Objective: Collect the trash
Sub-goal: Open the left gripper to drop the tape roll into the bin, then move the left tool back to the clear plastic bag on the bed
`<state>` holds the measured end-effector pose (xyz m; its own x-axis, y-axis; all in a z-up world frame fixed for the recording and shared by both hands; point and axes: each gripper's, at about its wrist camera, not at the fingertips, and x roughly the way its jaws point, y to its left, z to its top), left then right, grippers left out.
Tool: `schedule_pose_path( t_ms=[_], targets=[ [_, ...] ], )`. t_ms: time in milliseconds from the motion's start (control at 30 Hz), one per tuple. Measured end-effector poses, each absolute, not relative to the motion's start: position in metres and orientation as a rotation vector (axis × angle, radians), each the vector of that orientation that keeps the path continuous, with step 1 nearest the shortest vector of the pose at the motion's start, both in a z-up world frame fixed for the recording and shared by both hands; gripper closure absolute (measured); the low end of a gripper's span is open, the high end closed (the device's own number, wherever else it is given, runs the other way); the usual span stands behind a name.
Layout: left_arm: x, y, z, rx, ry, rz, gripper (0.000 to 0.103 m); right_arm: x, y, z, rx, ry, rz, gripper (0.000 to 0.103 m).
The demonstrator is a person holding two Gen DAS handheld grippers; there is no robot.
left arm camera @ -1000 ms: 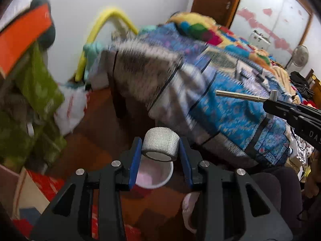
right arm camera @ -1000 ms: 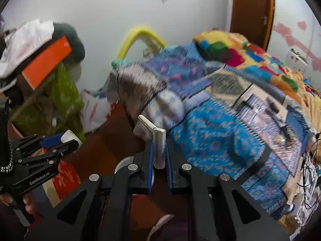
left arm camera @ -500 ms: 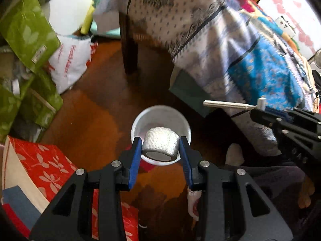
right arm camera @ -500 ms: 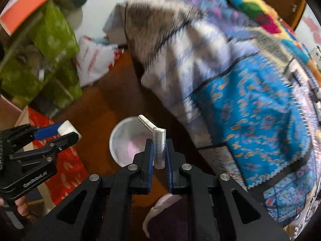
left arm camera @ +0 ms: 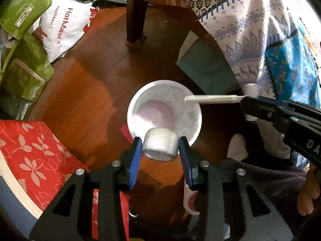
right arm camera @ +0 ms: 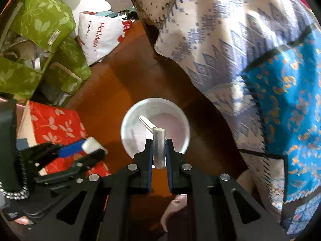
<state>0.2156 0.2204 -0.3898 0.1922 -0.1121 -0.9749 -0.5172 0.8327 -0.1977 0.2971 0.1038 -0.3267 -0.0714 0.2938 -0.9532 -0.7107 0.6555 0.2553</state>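
Both grippers have dropped from bed height to just above the white bin (left arm camera: 138, 100) on the floor. Left gripper (left arm camera: 161, 152) is clamped on a tape roll (left arm camera: 160, 145) — right gripper (right arm camera: 158, 150) on a slim white tube (right arm camera: 158, 142), poised over the bin's opening. Release looks next.

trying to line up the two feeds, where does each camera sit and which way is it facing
Left wrist: on the left gripper, facing steeply down at the white bin on the wood floor; its fingers clamp a tape roll; the right gripper enters from the right.
Right wrist: on the right gripper, also facing down over the bin; it pinches a grey T-shaped piece; the left gripper shows at lower left.
Shared: bin, HotMax bag, red floral box, bedspread.
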Motion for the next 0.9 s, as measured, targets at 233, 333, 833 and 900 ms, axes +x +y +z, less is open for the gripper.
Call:
schedule_pose_path(
  t_ms=[233, 333, 833, 900],
  targets=[
    [0.225, 0.218, -0.389, -0.574, 1.367, 0.287, 0.066, 0.298, 0.102, -0.319, -0.375, 1.376, 0.861, 0.061],
    [0.231, 0.218, -0.390, -0.588, 1.381, 0.284, 0.061, 0.301, 0.096, -0.313, -0.368, 1.363, 0.851, 0.061],
    [0.216, 0.201, -0.328, -0.473, 1.265, 0.347, 0.049, 0.291, 0.057, -0.267, -0.358, 1.240, 0.823, 0.061],
    [0.211, 0.196, -0.310, -0.437, 1.222, 0.362, 0.049, 0.288, 0.053, -0.258, -0.351, 1.219, 0.822, 0.061]
  ],
)
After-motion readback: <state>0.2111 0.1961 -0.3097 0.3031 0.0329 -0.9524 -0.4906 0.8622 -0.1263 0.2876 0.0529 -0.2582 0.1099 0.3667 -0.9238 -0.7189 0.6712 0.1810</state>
